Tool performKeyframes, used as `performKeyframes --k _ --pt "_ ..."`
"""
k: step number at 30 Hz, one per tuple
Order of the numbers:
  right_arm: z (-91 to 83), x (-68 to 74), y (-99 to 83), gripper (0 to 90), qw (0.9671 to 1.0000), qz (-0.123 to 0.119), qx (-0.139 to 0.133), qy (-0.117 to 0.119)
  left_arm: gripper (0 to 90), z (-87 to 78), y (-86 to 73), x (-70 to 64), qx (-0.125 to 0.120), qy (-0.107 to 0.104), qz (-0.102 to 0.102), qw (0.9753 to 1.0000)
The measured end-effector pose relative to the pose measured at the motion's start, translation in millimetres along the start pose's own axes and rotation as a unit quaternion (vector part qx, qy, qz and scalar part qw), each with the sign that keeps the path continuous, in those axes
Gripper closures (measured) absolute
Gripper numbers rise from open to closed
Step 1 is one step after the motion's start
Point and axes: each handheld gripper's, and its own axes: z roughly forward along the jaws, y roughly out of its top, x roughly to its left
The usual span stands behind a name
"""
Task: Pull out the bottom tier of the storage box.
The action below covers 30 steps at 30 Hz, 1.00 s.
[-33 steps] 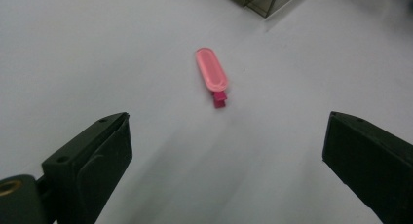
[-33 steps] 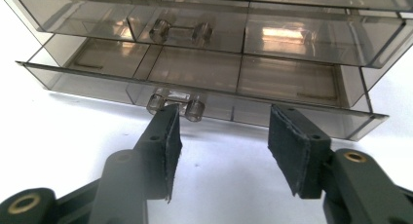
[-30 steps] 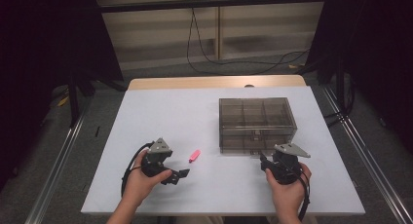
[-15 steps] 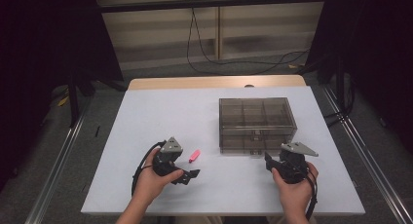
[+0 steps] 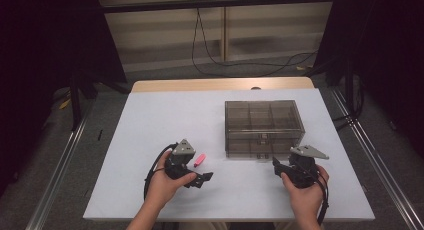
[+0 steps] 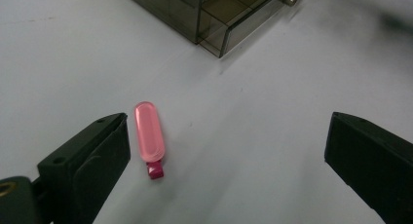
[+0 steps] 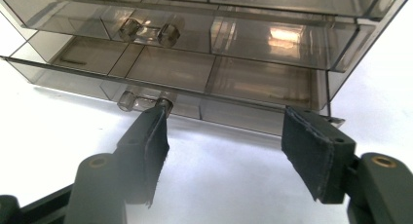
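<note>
**Pink clip between my left tongs, right tongs at the drawer knob**

On the left, my left tongs (image 5: 204, 178) sit low over the white counter (image 5: 150, 120), jaws spread wide with nothing gripped. In the left gripper view the small pink translucent plastic clip (image 6: 148, 136) lies flat on the counter just inside my left-hand jaw, close to it but apart, its darker magenta end toward me. The other jaw stands well off on the far side. From above, the clip (image 5: 199, 160) rests just beyond the tongs, left of the box.

Moving right: the smoky transparent plastic drawer box (image 5: 263, 126) stands on the counter's right half, drawers facing me.

Further right, my right tongs (image 7: 224, 131) are wide open too, holding nothing, right up at the box's front. In the right gripper view one pad's tip sits at the clear knob (image 7: 146, 100) of the lower drawer, seemingly touching it; the other pad hangs free before the drawer's front.
</note>
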Motion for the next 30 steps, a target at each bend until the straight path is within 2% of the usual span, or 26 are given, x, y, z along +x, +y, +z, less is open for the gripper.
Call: performKeyframes --k 2,3,7,15,30 --pt "-1.1 -2.2 0.3 33.1 1.0 -0.001 -0.001 0.001 2.4 1.6 1.8 -1.6 -0.001 -0.002 0.0 1.0" --pt "-2.5 -4.6 0.2 32.0 1.0 0.001 -0.001 0.004 2.2 4.3 3.3 -2.8 -0.008 -0.01 0.002 0.9999" --pt "-5.2 -8.2 -1.2 31.1 1.0 0.0 -0.003 0.006 1.3 8.9 7.4 -5.6 -0.006 -0.02 0.005 0.9998" --pt "-8.5 -15.2 -7.3 29.1 1.0 -0.001 -0.002 -0.002 0.8 21.7 14.3 -10.1 0.0 -0.028 0.011 0.9996" --pt "-3.3 -24.3 -8.0 24.9 1.0 -0.003 -0.006 -0.003 4.0 37.5 23.7 -12.7 0.002 -0.025 0.016 0.9996"
